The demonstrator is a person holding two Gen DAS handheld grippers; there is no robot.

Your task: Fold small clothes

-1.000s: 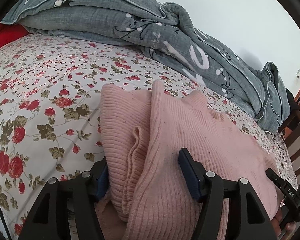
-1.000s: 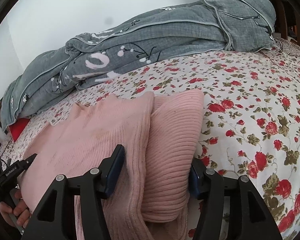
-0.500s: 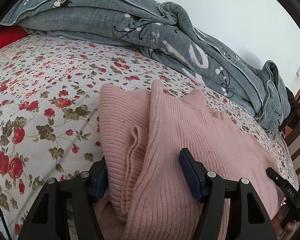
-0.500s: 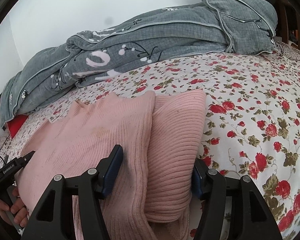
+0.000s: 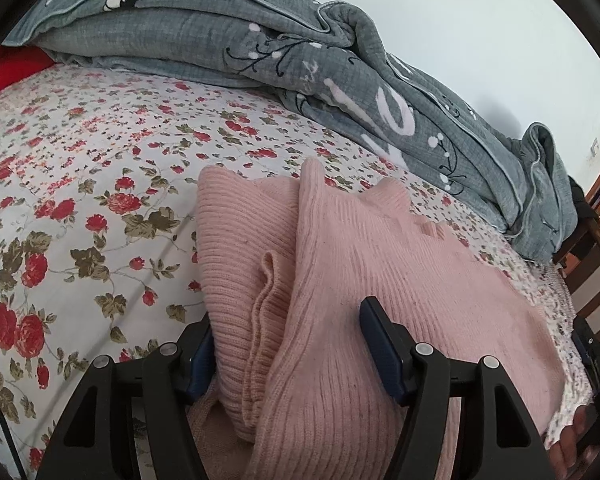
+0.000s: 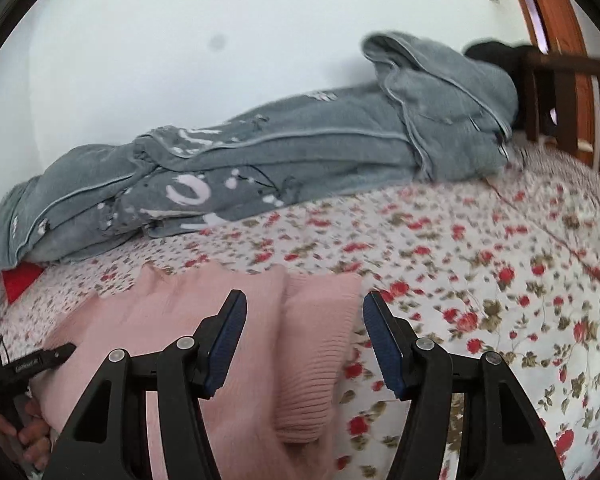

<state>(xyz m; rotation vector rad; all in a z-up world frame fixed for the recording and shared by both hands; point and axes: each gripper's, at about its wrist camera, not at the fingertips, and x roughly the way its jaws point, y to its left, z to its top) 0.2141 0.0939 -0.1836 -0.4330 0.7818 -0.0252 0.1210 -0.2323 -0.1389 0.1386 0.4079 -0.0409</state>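
Left claw [image 5: 288,344] straddles pink sweater [image 5: 400,272]; right claw [image 6: 304,340] spread.

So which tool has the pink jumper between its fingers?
The left tool: the folded pink jumper bulges up between its open fingers. The right tool hovers above the jumper, its fingers open with nothing in them.

A pink ribbed knit sweater [image 5: 380,264] lay flat, with both sleeves folded in over its body. Its ribbed cuffs pointed toward the near edge, layered over the hem.
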